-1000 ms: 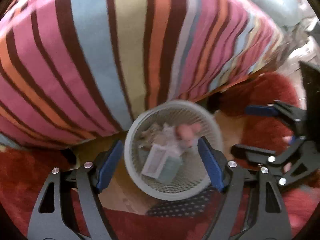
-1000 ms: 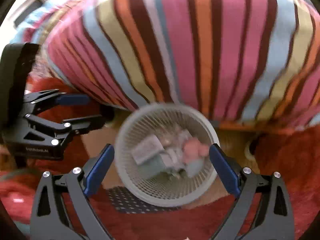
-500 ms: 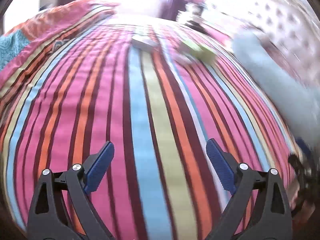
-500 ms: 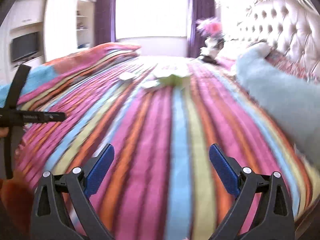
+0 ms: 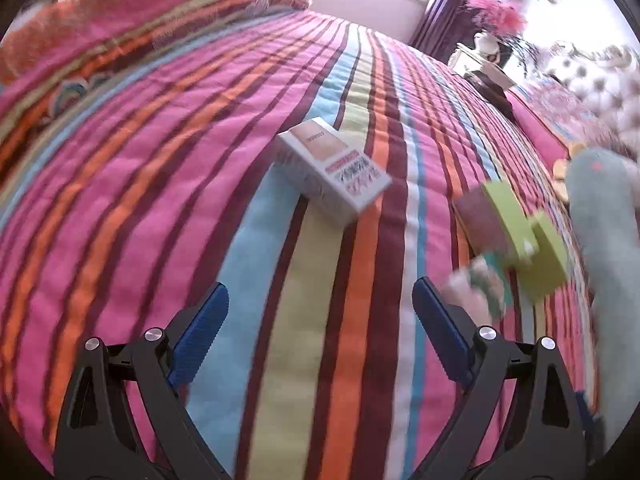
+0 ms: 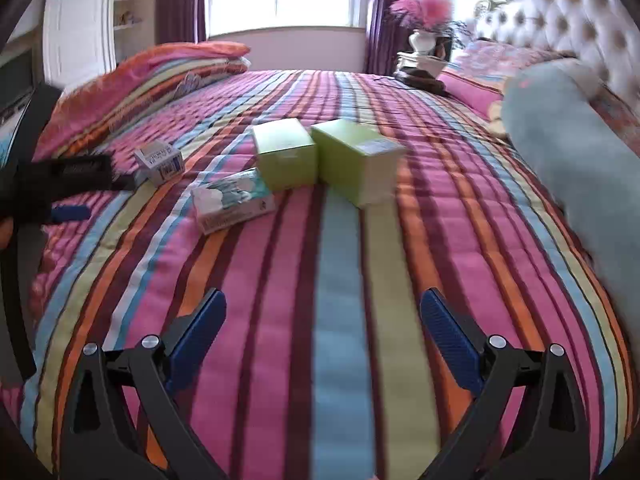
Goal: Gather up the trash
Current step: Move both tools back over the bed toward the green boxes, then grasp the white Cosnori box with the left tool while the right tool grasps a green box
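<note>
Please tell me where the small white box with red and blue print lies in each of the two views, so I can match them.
Left wrist view: the small white box lies centre, slightly above the middle, on the striped bedspread.
Right wrist view: the same box lies at left, near the left gripper.
Shared landmark: the pink feather bouquet.

Left wrist view: tissue pack (image 5: 478, 286) at right is motion-blurred, print unreadable, partly behind the right blue pad (image 5: 438, 334). Green boxes (image 5: 528, 236) smeared. Blue-grey plush (image 5: 612, 240) cut by right edge. Right wrist view: left gripper (image 6: 70, 192) at left edge, dark, blurred, partly cropped. Small white box (image 6: 160, 162) lettering too small.
</note>
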The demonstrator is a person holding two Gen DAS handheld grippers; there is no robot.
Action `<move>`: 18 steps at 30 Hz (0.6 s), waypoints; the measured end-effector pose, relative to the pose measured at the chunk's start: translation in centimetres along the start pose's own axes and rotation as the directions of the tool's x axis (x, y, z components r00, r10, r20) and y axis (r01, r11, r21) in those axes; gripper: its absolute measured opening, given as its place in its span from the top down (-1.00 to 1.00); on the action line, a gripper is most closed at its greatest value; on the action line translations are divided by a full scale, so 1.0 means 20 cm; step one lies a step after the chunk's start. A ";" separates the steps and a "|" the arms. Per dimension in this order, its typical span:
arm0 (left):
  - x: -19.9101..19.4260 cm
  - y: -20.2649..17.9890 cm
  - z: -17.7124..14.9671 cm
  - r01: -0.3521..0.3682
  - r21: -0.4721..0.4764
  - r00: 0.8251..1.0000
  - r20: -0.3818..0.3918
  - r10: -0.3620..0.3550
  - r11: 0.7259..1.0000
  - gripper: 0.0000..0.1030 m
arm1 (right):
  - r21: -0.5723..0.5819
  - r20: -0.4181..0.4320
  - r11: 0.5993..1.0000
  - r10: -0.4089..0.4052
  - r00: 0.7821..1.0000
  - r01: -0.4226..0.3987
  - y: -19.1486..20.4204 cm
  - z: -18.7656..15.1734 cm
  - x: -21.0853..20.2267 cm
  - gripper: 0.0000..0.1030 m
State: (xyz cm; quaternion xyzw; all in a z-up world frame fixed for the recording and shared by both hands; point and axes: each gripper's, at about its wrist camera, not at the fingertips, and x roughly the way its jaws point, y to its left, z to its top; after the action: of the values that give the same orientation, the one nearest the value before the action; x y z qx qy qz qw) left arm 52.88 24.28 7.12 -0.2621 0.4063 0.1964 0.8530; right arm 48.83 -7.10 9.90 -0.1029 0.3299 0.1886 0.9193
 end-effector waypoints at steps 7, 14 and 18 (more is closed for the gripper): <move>0.19 -0.07 0.21 -0.006 -0.124 0.999 -0.035 0.001 0.992 -0.76 | -0.043 0.049 0.996 -0.082 0.995 0.084 -0.09 0.21 0.21 -0.82; 0.35 -0.18 0.32 -0.099 -0.080 0.995 -0.033 0.096 0.992 -0.76 | -0.086 0.026 0.996 -0.003 1.000 0.005 -0.25 0.35 0.44 -0.82; 0.41 -0.19 0.36 -0.143 -0.028 0.989 -0.028 0.142 0.989 -0.76 | -0.094 -0.003 0.994 0.052 0.999 -0.052 -0.27 0.40 0.56 -0.82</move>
State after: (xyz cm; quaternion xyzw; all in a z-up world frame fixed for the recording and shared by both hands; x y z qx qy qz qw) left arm 64.04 26.68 5.39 -0.2475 0.4321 0.2593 0.8275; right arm 63.73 -6.41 9.11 -0.1376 0.3236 0.2280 0.9079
